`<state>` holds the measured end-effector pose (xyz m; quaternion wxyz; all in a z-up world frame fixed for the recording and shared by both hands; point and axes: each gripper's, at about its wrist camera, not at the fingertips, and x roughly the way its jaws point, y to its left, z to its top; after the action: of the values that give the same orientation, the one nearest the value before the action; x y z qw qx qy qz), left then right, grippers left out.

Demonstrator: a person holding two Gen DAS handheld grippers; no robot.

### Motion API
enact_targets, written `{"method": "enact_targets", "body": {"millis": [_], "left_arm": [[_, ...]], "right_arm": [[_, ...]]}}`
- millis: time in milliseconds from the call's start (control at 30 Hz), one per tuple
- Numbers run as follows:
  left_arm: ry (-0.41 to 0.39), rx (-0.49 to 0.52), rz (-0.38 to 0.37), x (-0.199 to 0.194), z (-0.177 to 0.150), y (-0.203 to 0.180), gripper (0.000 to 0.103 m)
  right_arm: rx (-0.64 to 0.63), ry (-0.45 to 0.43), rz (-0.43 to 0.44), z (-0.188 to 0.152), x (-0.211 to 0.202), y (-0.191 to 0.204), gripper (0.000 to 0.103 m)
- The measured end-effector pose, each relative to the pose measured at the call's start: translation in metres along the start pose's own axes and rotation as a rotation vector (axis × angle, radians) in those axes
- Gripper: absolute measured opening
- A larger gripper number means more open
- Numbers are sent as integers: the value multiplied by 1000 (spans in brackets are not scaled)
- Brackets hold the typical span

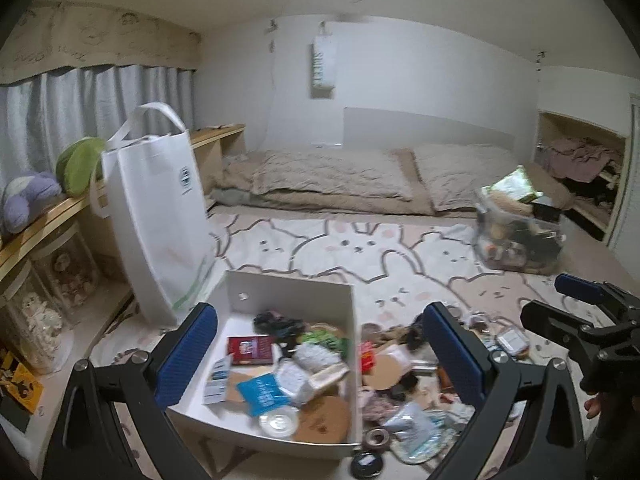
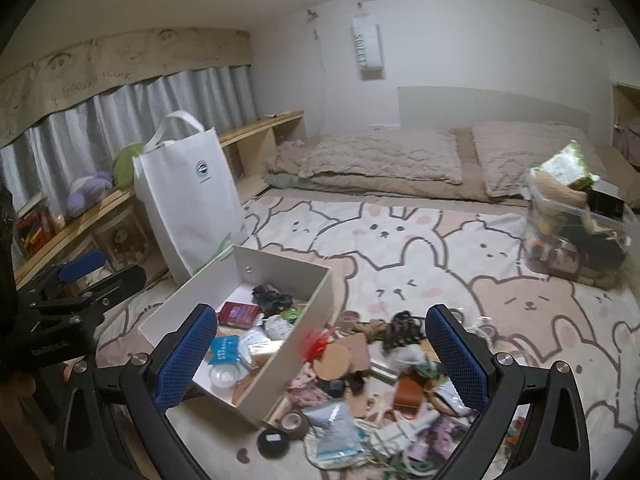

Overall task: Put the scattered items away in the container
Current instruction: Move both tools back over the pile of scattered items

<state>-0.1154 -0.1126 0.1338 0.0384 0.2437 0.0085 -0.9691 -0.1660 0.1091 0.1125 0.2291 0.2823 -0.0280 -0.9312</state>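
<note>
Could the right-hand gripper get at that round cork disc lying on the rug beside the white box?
Probably yes. The right gripper is open and empty, and the cork disc lies in the gap between its fingers, uncovered, just outside the white box. The nearby clutter might crowd the fingers.

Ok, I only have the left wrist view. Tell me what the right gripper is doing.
Observer: The right gripper is open and empty, above the pile beside the white box.
Operator: Report any strays off the box's near corner.
Observer: A small brown heart-shaped piece lies loose beside the black round disc. Your frame cuts it off.
Operator: Name something graspable in the pile.
Observer: A brown leather pouch sits near the middle, and nothing seems to lie on top of it.
</note>
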Motion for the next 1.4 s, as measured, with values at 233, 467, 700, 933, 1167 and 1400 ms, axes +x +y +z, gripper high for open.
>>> {"method": "enact_targets", "body": {"millis": [233, 467, 700, 933, 1167, 1400], "left_arm": [[-29, 26, -58, -13, 6, -39, 103], [-56, 45, -103, -20, 9, -70, 103], [-71, 62, -137, -25, 10, -90, 103], [-83, 73, -166, -26, 3, -102, 103], [-130, 89, -154, -29, -7, -107, 103], [-161, 73, -176, -29, -22, -105, 103]], "right_arm": [[19, -43, -47, -5, -36, -36, 103], [37, -87, -83, -9, -66, -66, 103], [45, -129, -97, -13, -91, -85, 103], [35, -161, -118, -23, -108, -100, 103], [45, -181, -117, -36, -113, -112, 103], [36, -219, -150, -55, -117, -123, 103]]}}
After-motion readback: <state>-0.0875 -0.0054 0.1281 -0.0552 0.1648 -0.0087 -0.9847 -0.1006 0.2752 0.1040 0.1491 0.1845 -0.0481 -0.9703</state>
